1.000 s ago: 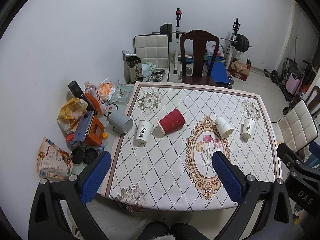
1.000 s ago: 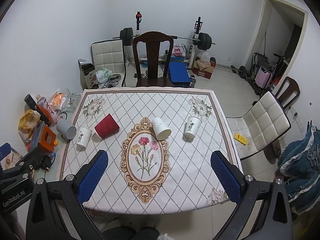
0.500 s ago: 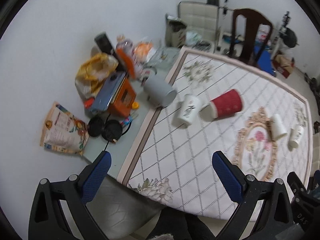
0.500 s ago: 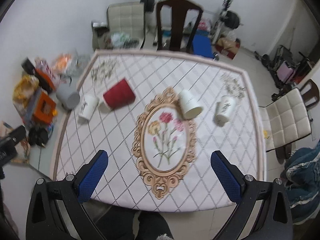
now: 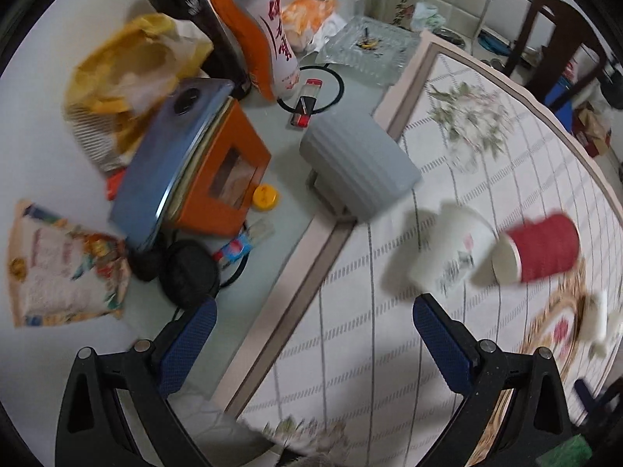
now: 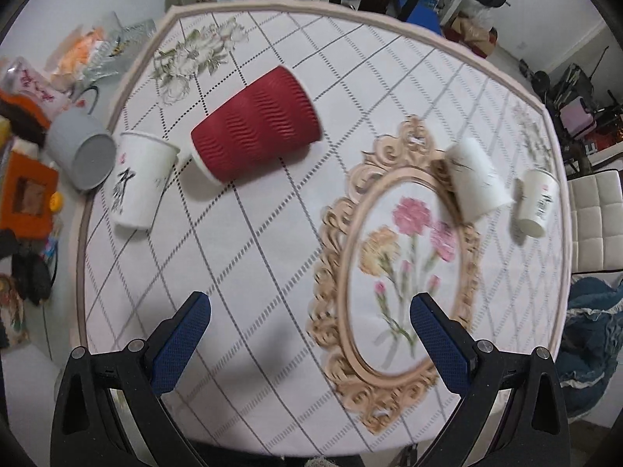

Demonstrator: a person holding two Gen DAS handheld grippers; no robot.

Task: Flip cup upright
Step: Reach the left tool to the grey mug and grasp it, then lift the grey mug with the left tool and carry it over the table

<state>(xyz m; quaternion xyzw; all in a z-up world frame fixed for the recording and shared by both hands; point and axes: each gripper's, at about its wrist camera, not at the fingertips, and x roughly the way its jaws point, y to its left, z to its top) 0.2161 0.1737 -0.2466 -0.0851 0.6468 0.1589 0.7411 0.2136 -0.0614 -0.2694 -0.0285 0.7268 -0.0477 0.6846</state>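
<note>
A grey ribbed cup (image 5: 358,163) lies on its side at the table's left edge; it also shows in the right wrist view (image 6: 80,153). A red ribbed cup (image 6: 257,126) lies on its side, also in the left wrist view (image 5: 539,249). A white paper cup (image 6: 140,183) stands upright beside it, blurred in the left wrist view (image 5: 451,251). Another white cup (image 6: 475,179) lies on its side, and one (image 6: 537,202) stands upright at the right. My left gripper (image 5: 311,334) is open and empty, below the grey cup. My right gripper (image 6: 309,332) is open and empty, below the red cup.
Clutter sits left of the patterned tablecloth (image 6: 272,272): an orange box (image 5: 226,179) with a phone on it, a drink bottle (image 5: 257,27), a yellow bag (image 5: 128,62), a glass tray (image 5: 370,50), black lens caps (image 5: 187,272). Chairs (image 6: 595,218) stand around the table.
Both grippers have dropped closer to the table. The left view has swung left toward the grey cup and the clutter. The right view has closed in on the red cup. Jaws stay open.
</note>
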